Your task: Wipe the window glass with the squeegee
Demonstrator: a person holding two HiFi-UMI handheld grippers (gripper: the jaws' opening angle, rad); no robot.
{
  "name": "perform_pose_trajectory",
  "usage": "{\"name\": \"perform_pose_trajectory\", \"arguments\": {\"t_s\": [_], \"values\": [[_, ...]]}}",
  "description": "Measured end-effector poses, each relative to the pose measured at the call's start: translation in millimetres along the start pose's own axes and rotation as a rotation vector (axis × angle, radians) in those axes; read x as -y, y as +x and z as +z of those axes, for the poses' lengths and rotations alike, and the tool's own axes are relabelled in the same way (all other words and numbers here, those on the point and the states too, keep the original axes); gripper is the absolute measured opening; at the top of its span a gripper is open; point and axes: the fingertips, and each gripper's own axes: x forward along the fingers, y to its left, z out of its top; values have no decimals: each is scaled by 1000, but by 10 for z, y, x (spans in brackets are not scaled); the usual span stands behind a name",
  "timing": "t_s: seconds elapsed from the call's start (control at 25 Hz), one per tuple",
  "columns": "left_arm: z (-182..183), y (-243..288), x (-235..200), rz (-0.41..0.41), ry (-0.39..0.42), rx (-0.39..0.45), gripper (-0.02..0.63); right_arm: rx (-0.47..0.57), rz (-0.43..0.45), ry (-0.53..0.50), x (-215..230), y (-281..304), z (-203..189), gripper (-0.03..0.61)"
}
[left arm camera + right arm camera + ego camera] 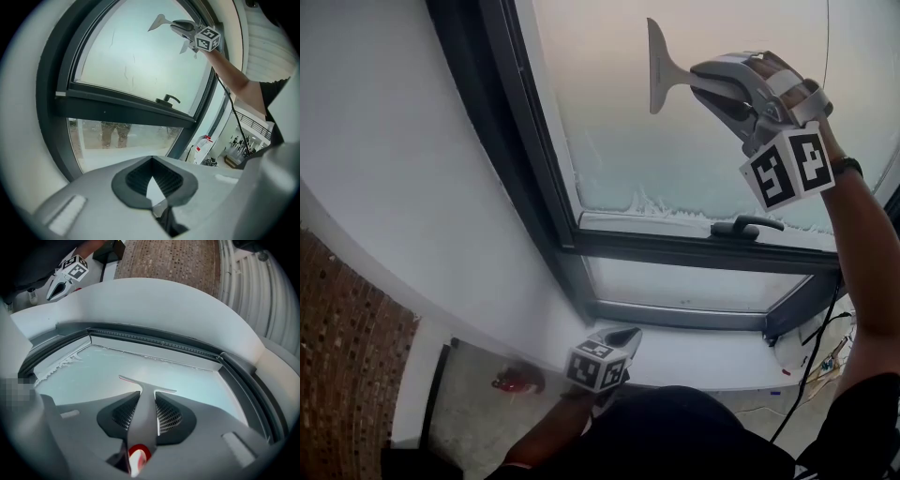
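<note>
The grey squeegee (659, 67) has its blade flat against the upper window glass (694, 150), blade upright at the pane's left part. My right gripper (710, 82) is raised high and shut on the squeegee's handle. In the right gripper view the handle (144, 404) runs out between the jaws to the T-shaped blade on the frosted pane. A ragged line of foam (652, 202) lies along the pane's bottom edge. My left gripper (617, 341) hangs low by the window sill (703, 361), shut and holding nothing; its jaws (152, 183) point up at the window.
A dark window handle (748, 225) sits on the frame below the pane. A lower pane (675, 281) lies under the crossbar. A brick wall (347, 356) stands at left, a red object (514, 380) on the floor, and cables (820, 342) at lower right.
</note>
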Motion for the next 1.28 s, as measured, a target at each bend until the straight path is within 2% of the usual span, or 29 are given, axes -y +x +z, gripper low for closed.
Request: {"name": "perform_pose_trajectory", "arguments": {"t_s": [0.64,1.28], "values": [[117,420,475,-68,40,-19,0,-111,13,6,36,-819,-796,124],[166,638,767,-101,47,-26,0,-209,19,6,35,-1403,-1349,125]]}}
